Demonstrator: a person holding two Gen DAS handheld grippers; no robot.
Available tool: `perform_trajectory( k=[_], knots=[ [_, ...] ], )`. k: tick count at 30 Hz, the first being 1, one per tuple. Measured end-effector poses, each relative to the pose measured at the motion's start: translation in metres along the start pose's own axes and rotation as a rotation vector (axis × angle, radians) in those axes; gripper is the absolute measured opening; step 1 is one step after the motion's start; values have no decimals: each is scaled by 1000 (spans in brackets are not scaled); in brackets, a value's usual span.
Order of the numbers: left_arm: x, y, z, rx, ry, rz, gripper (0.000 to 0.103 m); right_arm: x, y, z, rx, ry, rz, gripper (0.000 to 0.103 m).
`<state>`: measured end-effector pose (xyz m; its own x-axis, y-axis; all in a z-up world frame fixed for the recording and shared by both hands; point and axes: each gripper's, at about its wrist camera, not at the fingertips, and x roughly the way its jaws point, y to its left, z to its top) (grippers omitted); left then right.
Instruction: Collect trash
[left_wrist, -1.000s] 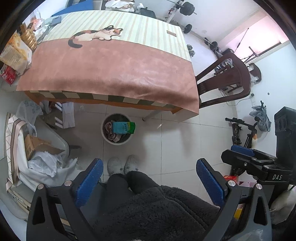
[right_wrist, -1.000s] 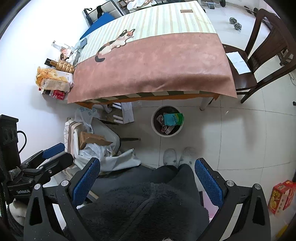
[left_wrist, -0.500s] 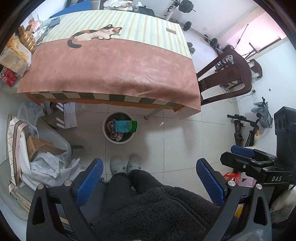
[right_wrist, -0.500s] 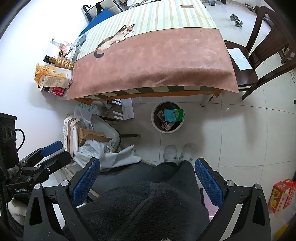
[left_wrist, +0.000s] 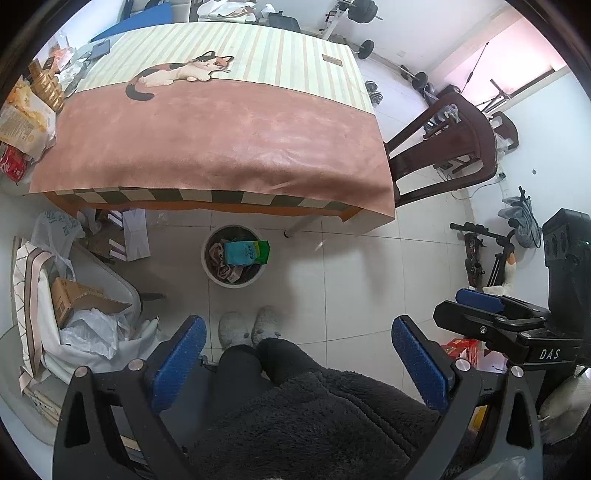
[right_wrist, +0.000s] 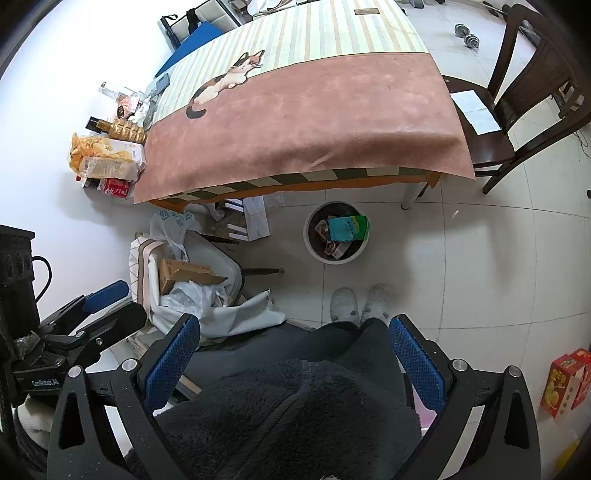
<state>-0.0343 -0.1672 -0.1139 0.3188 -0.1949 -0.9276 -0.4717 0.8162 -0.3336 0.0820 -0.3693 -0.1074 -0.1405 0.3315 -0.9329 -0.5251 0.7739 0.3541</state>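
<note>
While both tools hang spread and empty, left tool (left_wrist: 297, 358) and right tool (right_wrist: 293, 356), the trash bin (left_wrist: 207, 264) stands on the floor at twelve o'clock, a teal packet (left_wrist: 245, 253) lying across its rim, long axis nine-to-three.

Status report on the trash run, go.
Left claw open, empty. Right claw open, empty. Bin on floor by table, teal packet on top. Own legs between claws and bin.
</note>
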Motion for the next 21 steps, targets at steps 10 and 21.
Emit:
perform_trajectory(
  k=[10,21],
  knots=[
    [-2,3,0,-3,-3,-16,103,-1,-2,2,-1,2,1,103],
    [-4,11,-1,-22,-4,-47,103,-1,-2,2,-3,5,3,103]
  ],
)
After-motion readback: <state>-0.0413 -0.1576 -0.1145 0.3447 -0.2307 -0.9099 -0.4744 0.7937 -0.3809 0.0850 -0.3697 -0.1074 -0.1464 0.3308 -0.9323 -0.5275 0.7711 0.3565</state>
